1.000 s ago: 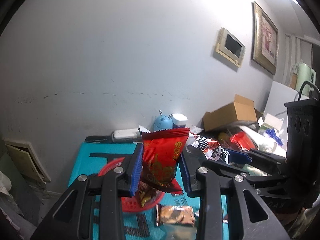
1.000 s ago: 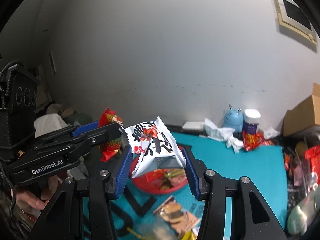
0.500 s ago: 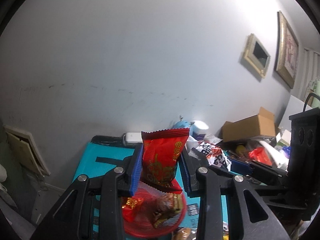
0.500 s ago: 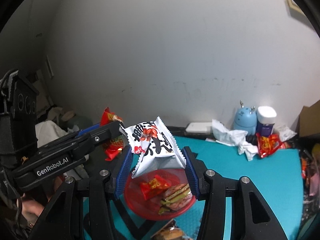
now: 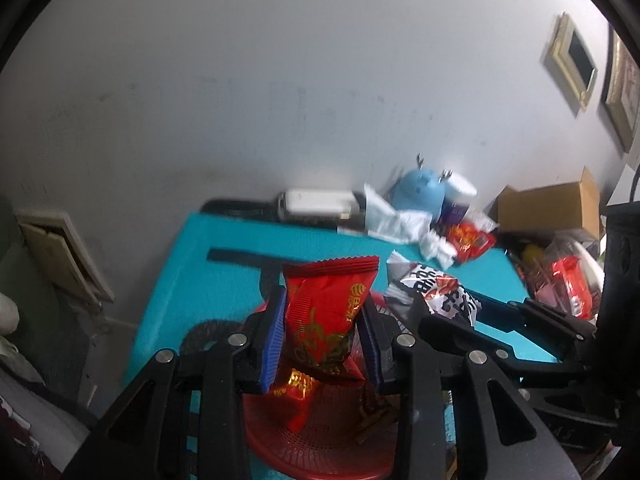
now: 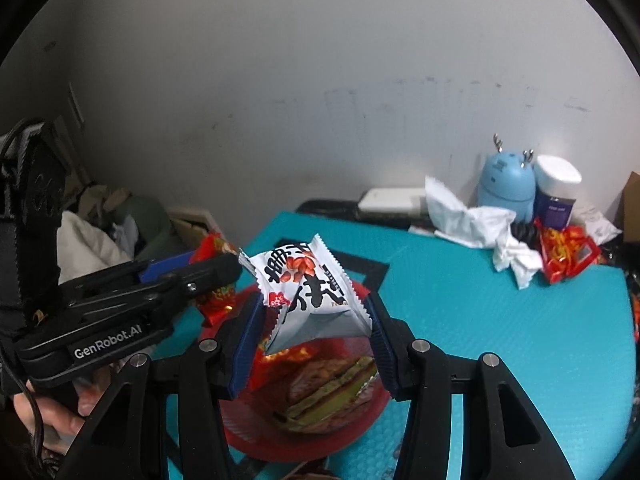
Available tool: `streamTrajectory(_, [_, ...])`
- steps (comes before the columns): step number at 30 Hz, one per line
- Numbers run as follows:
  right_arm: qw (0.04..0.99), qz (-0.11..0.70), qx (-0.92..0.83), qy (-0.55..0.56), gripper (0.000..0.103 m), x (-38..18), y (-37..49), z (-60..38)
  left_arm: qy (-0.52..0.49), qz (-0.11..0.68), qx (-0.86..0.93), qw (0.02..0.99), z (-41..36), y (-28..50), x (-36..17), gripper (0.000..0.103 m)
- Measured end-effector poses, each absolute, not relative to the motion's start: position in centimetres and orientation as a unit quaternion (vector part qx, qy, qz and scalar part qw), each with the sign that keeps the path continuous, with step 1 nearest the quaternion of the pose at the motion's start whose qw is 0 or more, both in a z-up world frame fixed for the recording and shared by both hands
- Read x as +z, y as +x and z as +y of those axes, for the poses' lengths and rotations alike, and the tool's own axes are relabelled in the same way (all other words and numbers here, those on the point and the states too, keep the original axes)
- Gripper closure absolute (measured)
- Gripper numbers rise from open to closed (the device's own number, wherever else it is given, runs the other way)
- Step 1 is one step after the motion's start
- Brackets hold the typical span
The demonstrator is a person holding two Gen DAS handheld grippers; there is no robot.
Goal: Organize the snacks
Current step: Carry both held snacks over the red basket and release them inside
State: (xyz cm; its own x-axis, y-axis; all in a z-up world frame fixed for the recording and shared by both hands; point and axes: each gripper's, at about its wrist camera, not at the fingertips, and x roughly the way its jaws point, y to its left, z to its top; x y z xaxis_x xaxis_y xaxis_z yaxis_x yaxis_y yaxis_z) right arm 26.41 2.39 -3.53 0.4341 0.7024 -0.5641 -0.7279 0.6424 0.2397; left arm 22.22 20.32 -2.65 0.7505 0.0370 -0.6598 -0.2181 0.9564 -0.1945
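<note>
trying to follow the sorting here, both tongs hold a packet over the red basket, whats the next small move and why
Probably lower a little, then open: the left tongs grip a red packet and the right tongs a white packet, both above the red basket.

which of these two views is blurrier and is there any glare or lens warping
Left wrist view: softer, with smeared edges on the picture frames and the red snack packet. Right wrist view: sharper, print on the white snack packet is crisp. Both: fisheye bending with dark corners, and a mild bright patch on the wall, no harsh glare.
</note>
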Motion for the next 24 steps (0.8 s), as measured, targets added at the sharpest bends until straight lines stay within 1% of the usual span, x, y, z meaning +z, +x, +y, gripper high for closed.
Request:
streamTrajectory(9, [0.842,0.344,0.412,-0.047,0.052,-5.8,27.2,3.7,-0.117,0.401,0.085,0.905,20.4,23.6,-5.0,0.070])
streamTrajectory(15, [0.839,0.359,0.405,-0.052,0.049,-6.6,27.6,3.9,-0.113,0.426,0.095,0.892,20.5,24.1,-5.9,0.070])
streamTrajectory(17, [0.837,0.364,0.406,-0.054,0.047,-6.8,27.7,3.9,-0.107,0.437,0.098,0.888,20.4,24.3,-6.2,0.070])
streamTrajectory(21, [0.835,0.366,0.405,-0.059,0.046,-6.8,27.7,4.0,-0.116,0.463,0.096,0.873,20.8,24.9,-7.2,0.069])
streamTrajectory(24, [0.836,0.366,0.405,-0.059,0.044,-6.7,27.7,3.9,-0.114,0.472,0.100,0.868,20.8,25.0,-7.6,0.063])
